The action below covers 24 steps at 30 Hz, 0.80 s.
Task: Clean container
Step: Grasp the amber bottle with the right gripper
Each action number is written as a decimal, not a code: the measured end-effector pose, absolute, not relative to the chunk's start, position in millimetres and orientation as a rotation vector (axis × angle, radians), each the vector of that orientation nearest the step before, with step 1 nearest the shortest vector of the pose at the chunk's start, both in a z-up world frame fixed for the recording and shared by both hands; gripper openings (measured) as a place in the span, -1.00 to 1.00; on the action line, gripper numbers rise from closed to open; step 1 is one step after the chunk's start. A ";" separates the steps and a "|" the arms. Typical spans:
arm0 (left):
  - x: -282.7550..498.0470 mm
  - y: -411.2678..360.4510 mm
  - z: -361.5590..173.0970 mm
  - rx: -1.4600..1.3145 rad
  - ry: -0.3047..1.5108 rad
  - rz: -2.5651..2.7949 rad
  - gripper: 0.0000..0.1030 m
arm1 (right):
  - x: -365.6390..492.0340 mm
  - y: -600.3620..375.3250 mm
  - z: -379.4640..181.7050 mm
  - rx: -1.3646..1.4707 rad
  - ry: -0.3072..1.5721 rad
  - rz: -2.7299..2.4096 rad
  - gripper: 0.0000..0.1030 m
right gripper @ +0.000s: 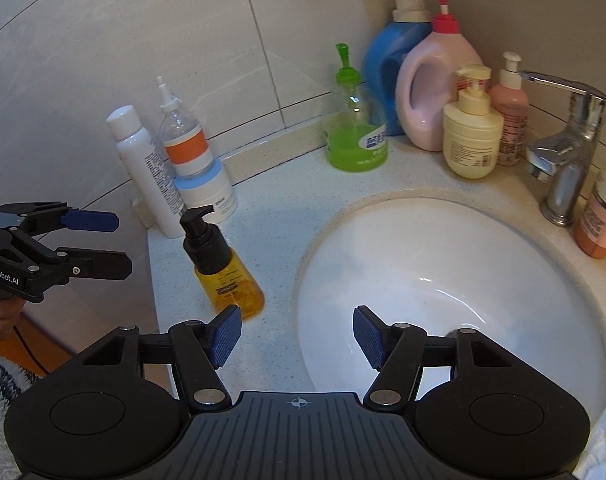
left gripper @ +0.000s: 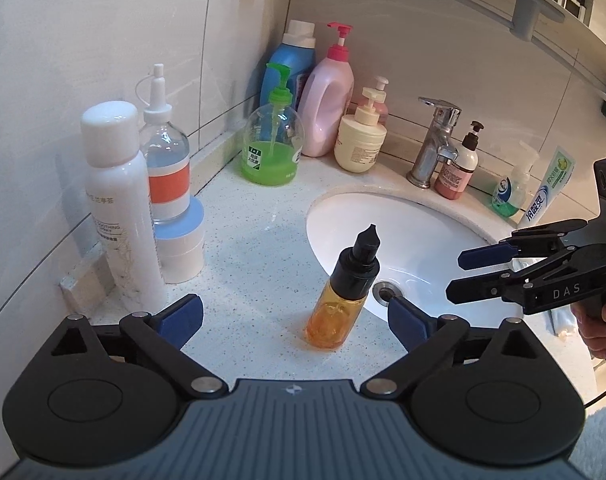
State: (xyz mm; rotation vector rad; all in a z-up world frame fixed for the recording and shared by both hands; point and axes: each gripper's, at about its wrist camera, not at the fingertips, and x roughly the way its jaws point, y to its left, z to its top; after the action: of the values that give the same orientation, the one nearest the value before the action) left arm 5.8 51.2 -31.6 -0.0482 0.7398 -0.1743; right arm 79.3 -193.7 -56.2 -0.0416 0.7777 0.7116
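Bottle (left gripper: 337,304) of amber liquid, black pump cap, upright beside sink (left gripper: 415,216)

Amber pump bottle (left gripper: 335,312): clear glossy plastic, matt black cap. Basin (right gripper: 443,248): glossy white ceramic. Faucet (right gripper: 567,148): polished chrome. Tabletop (left gripper: 255,248): speckled stone.

the left gripper (left gripper: 295,322) and right gripper (right gripper: 297,334) are alike: black linkage arms with silver pivot pins, blue textured pads (right gripper: 225,334), a ribbed grey body. white lettering reads "das" and "genrobot.ai". bare skin of the right hand (left gripper: 595,320) wraps a black handle.
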 end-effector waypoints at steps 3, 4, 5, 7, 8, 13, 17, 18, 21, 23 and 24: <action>0.4 53.6 -29.1 -0.041 0.737 -0.151 0.94 | 82.4 -178.5 -60.0 -0.062 0.773 0.758 0.33; -1.4 54.4 -28.4 -0.041 0.738 -0.143 0.94 | 83.4 -173.5 -61.2 -0.067 0.772 0.773 0.33; -3.1 55.4 -27.8 -0.043 0.740 -0.135 0.94 | 84.4 -168.6 -62.3 -0.072 0.771 0.789 0.33; -6.7 57.3 -26.6 -0.046 0.744 -0.120 0.95 | 87.0 -159.7 -63.2 -0.084 0.766 0.817 0.33; -8.4 58.2 -26.0 -0.048 0.745 -0.112 0.95 | 88.4 -155.6 -63.5 -0.090 0.762 0.830 0.33; -17.5 65.3 -25.1 -0.057 0.749 -0.071 0.95 | 95.2 -139.3 -63.9 -0.113 0.744 0.887 0.33; -23.7 69.7 -23.8 -0.066 0.749 -0.038 0.96 | 98.2 -131.4 -63.5 -0.128 0.733 0.922 0.33; -25.2 70.7 -23.6 -0.069 0.749 -0.030 0.96 | 98.0 -129.3 -63.1 -0.131 0.731 0.930 0.33; -28.4 73.7 -23.2 -0.078 0.749 -0.006 0.96 | 99.5 -122.1 -64.0 -0.143 0.732 0.946 0.33; -30.6 75.2 -23.0 -0.082 0.749 0.008 0.98 | 100.6 -117.9 -65.3 -0.150 0.733 0.953 0.33; -32.2 76.5 -22.9 -0.083 0.747 0.014 0.99 | 101.3 -116.0 -65.6 -0.153 0.733 0.957 0.33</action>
State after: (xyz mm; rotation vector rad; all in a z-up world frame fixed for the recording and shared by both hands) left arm -32.2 76.5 -22.9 -0.0834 0.7474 0.0141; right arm 101.3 -116.0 -65.6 -0.1532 0.7330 0.9573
